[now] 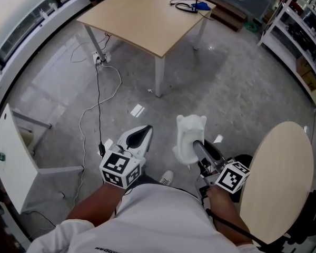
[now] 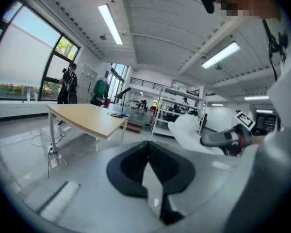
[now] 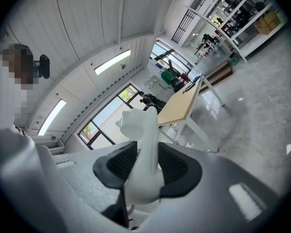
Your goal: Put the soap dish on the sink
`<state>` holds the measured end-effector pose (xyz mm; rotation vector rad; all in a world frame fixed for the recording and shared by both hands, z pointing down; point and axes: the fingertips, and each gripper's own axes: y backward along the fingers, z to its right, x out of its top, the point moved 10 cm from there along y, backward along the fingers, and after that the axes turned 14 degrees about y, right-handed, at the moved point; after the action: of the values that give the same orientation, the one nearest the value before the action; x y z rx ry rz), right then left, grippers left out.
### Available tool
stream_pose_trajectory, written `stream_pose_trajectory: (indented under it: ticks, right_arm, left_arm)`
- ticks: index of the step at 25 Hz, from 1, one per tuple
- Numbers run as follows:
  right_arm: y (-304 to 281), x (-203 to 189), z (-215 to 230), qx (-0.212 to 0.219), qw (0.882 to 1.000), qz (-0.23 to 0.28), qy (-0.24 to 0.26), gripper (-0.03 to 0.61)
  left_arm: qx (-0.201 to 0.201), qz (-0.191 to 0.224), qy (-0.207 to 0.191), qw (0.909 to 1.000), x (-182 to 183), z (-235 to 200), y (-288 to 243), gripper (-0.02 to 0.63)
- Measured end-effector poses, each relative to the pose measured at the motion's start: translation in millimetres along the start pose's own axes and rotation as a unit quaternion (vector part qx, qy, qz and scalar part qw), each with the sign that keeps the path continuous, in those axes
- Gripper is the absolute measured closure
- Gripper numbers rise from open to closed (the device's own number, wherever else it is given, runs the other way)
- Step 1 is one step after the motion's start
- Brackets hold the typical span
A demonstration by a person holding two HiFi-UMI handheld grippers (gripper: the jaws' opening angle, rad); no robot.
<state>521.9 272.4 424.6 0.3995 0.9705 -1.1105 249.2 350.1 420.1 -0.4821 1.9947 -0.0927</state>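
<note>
The right gripper (image 1: 199, 147) has the soap dish (image 1: 189, 137) clamped between its jaws. The jaws stand fairly wide, and both dark pads press on the white dish from either side. In the right gripper view the dish stands up out of the jaws, its lumpy top end well past the tips. It's held in the air in front of the person, over bare floor, touching nothing but the pads.

The left gripper (image 1: 144, 132) sits just beside it, a little to the left. Its jaws are together at the tips with nothing between them. From the left gripper view, the dish and the right gripper show off to the right, apart from the left jaws.

There's plenty of room ahead: the grey floor (image 1: 226, 83) is open between the grippers and the square table (image 1: 147, 15), which stands well away on white legs. Close on the right is the edge of a round pale tabletop (image 1: 276, 178), near the right gripper's marker cube. On the left is a white cabinet (image 1: 10, 157), well apart from the left gripper.

Black and white cables (image 1: 99, 88) trail across the floor from a power strip (image 1: 100, 58) by the table leg toward the person. A blue item (image 1: 201, 6) and a cable lie on the table's far corner. White shelves (image 1: 300, 36) line the right wall. There are big windows (image 2: 19, 67) and strip lights (image 2: 111, 23) overhead, and a person (image 2: 68, 84) stands by the glass.
</note>
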Motion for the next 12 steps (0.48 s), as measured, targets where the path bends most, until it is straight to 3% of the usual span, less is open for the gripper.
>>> stream_pose_trajectory:
  ticks: [12]
  right_arm:
    - [-109, 6, -19, 0.032, 0.998, -0.044, 0.005, 0.439]
  left_arm:
    - [0.047, 0.015, 0.032, 0.9983, 30, -90, 21, 0.606]
